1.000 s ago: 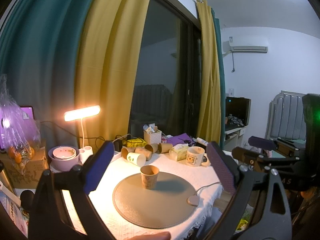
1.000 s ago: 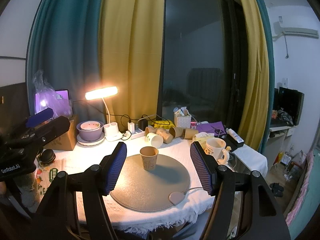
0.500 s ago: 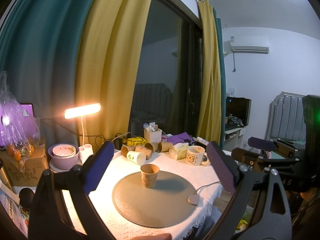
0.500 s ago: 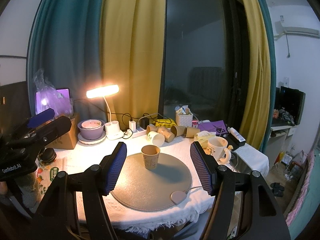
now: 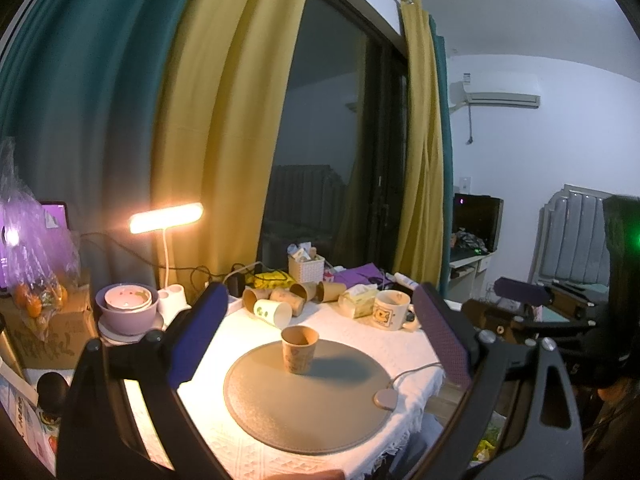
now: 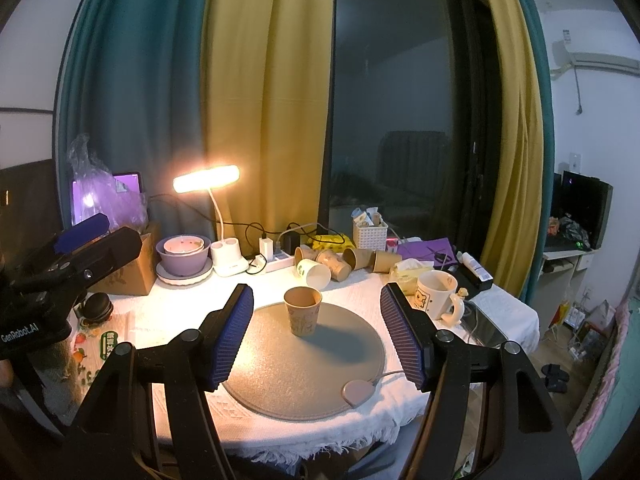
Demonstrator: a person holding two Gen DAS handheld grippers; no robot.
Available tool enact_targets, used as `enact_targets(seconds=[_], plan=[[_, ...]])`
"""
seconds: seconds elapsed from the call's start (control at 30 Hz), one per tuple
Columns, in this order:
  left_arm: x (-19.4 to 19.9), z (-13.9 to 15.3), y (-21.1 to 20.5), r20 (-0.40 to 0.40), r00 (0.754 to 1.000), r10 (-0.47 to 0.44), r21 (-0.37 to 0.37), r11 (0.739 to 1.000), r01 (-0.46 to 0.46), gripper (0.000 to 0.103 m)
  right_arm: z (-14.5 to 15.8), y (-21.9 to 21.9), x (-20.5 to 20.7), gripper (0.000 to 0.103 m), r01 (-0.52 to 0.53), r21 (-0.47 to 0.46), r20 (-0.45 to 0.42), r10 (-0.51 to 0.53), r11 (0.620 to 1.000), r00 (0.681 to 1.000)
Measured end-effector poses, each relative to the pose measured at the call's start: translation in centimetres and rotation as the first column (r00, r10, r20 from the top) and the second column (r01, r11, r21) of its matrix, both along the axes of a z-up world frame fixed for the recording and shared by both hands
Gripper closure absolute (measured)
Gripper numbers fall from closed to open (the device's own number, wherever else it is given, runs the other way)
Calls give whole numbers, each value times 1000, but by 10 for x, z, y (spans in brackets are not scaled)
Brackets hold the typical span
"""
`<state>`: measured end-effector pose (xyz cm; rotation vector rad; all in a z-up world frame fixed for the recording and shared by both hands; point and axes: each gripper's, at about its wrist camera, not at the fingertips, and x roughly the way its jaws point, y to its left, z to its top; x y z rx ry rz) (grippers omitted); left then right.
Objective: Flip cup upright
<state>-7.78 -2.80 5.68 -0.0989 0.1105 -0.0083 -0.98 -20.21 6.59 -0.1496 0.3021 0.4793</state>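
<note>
paper cup (image 6: pixel 302 311) upright, mouth up, on round mat (image 6: pixel 280 376) | dead ahead of right gripper (image 6: pixel 317 338), nearer than left gripper (image 5: pixel 320 354) | both spread wide, holding nothing | flip looks done

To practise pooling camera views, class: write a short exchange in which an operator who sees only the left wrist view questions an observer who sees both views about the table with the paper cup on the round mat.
Operator: Is anything hidden behind the finger pad next to the mug?
Observer: Yes. The right wrist view shows a shiny flat object lying just right of the mug, near the table edge.
Operator: Where is my left gripper relative to the paper cup?
Observer: From the right wrist view it hangs off to the left, by the cardboard box, well apart from the upright cup.
</note>
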Motion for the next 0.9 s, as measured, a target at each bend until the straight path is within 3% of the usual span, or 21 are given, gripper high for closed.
enact_targets(seconds=[0.9], plan=[[-3, -1, -3, 31, 999, -10, 13, 1000, 10, 8, -4, 0, 0, 34, -4, -4, -4, 4, 1000, 1000]])
